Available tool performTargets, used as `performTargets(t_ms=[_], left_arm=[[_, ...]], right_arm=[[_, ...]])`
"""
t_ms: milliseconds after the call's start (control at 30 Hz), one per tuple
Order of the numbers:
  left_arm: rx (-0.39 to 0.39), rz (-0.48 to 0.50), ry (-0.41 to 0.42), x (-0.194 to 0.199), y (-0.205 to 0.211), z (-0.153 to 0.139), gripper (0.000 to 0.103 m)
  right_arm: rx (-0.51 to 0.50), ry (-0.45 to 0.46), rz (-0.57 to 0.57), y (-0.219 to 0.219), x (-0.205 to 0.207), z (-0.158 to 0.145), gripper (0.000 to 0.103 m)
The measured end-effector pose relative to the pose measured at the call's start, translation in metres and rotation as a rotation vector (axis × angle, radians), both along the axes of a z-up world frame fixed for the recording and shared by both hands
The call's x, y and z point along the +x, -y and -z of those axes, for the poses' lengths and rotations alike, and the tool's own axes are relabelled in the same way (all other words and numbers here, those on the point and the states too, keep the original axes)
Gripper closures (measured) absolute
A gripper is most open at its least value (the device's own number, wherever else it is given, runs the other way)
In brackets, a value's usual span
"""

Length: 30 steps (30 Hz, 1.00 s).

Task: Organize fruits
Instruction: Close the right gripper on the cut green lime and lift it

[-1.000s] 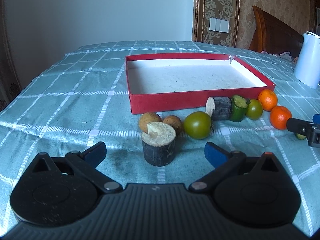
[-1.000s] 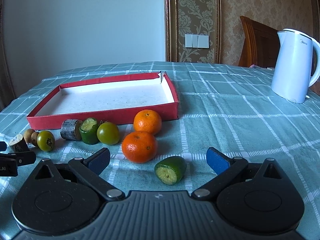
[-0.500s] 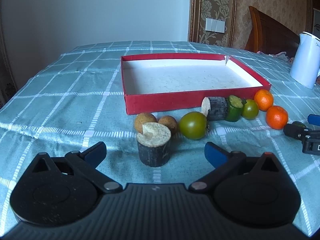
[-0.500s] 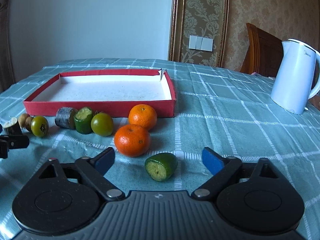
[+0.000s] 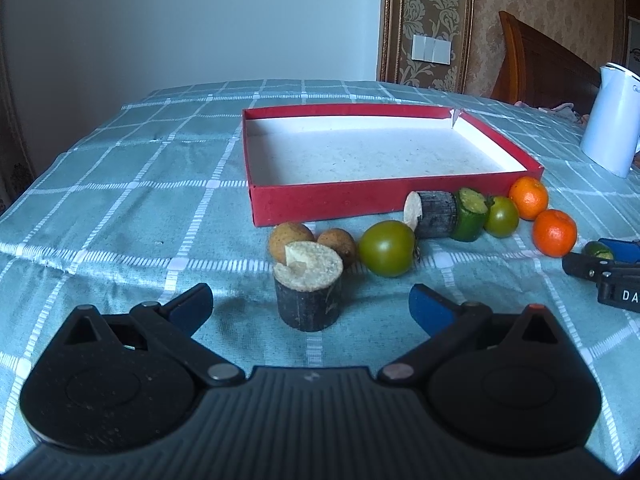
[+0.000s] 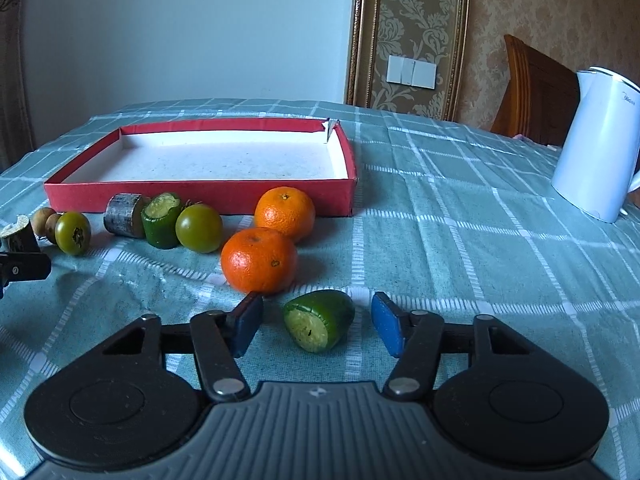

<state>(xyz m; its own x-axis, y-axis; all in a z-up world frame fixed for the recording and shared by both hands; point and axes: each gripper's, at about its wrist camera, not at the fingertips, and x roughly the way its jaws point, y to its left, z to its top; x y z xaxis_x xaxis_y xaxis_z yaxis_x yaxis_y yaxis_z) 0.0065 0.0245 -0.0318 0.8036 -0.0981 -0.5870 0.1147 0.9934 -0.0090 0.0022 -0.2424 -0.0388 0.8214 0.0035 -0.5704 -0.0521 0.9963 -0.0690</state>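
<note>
Green cucumber piece (image 6: 320,326) lay on the tabletop (image 6: 440,240) between the closing right gripper (image 6: 316,330) pads, untouched; it could roll against the near tangerine (image 6: 259,260); left gripper (image 5: 310,306) stood wide

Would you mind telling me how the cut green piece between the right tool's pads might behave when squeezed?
The green piece lies on its rounded side, so it may roll. Its smooth skin could slip as the right tool closes. Its cut face suggests bruisable flesh.
</note>
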Motion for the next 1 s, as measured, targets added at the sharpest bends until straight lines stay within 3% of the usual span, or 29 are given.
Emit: performTargets(t_ms=[200, 300, 800, 1000], left_arm=[[0.008, 0.004, -0.004, -0.002, 0.002, 0.001, 0.0], [0.005, -0.001, -0.003, -0.003, 0.002, 0.0, 0.0], [0.055, -0.015, 0.027, -0.011, 0.003, 0.001, 0.0], [0.03, 0.007, 0.04, -0.01, 0.003, 0.003, 0.0]], right_arm=[[0.009, 0.003, -0.014, -0.001, -0.002, 0.0, 0.054], [-0.01, 0.017, -0.001, -0.002, -0.004, 0.0, 0.068], [0.026, 0.045, 0.015, 0.007, -0.013, -0.003, 0.068], [0.024, 0.057, 0.007, 0.006, -0.014, -0.01, 0.068]])
